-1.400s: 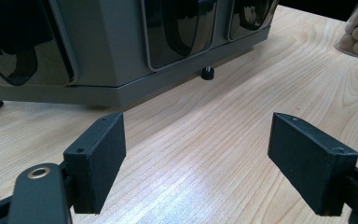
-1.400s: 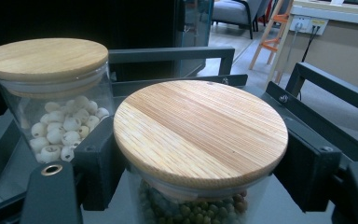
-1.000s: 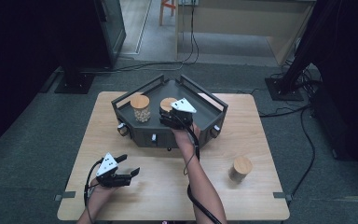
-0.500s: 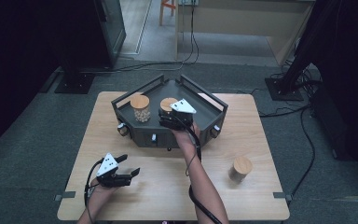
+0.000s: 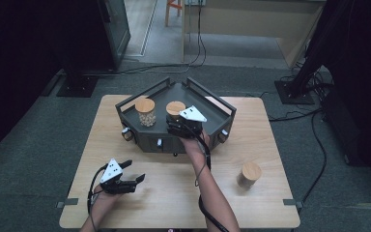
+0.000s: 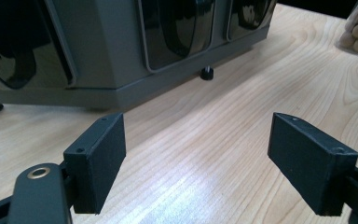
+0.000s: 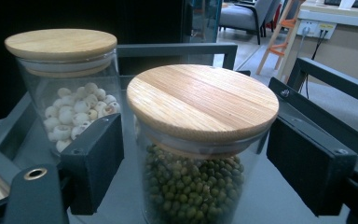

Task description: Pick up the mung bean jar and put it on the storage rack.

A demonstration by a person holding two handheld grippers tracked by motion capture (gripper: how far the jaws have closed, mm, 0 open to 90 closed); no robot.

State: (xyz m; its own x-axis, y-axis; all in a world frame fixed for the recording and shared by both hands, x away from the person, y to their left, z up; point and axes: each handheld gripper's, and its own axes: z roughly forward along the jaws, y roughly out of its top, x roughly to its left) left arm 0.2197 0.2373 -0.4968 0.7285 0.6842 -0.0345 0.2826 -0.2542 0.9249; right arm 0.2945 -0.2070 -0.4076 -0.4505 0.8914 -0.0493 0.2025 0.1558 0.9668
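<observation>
Right gripper [image 7: 193,163]: jaws open, flanking green-bean jar [image 7: 200,154] in tray [image 5: 222,116].
Handling: glass, heavy, slippery; grasp below lid.
Left gripper [image 6: 209,163]: open, empty.

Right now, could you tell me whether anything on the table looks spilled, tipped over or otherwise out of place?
Nothing stands out. The bean jar and the white-seed jar stand upright with lids on in the grey tray; a third jar stands upright alone on the table. No spill shows.
</observation>
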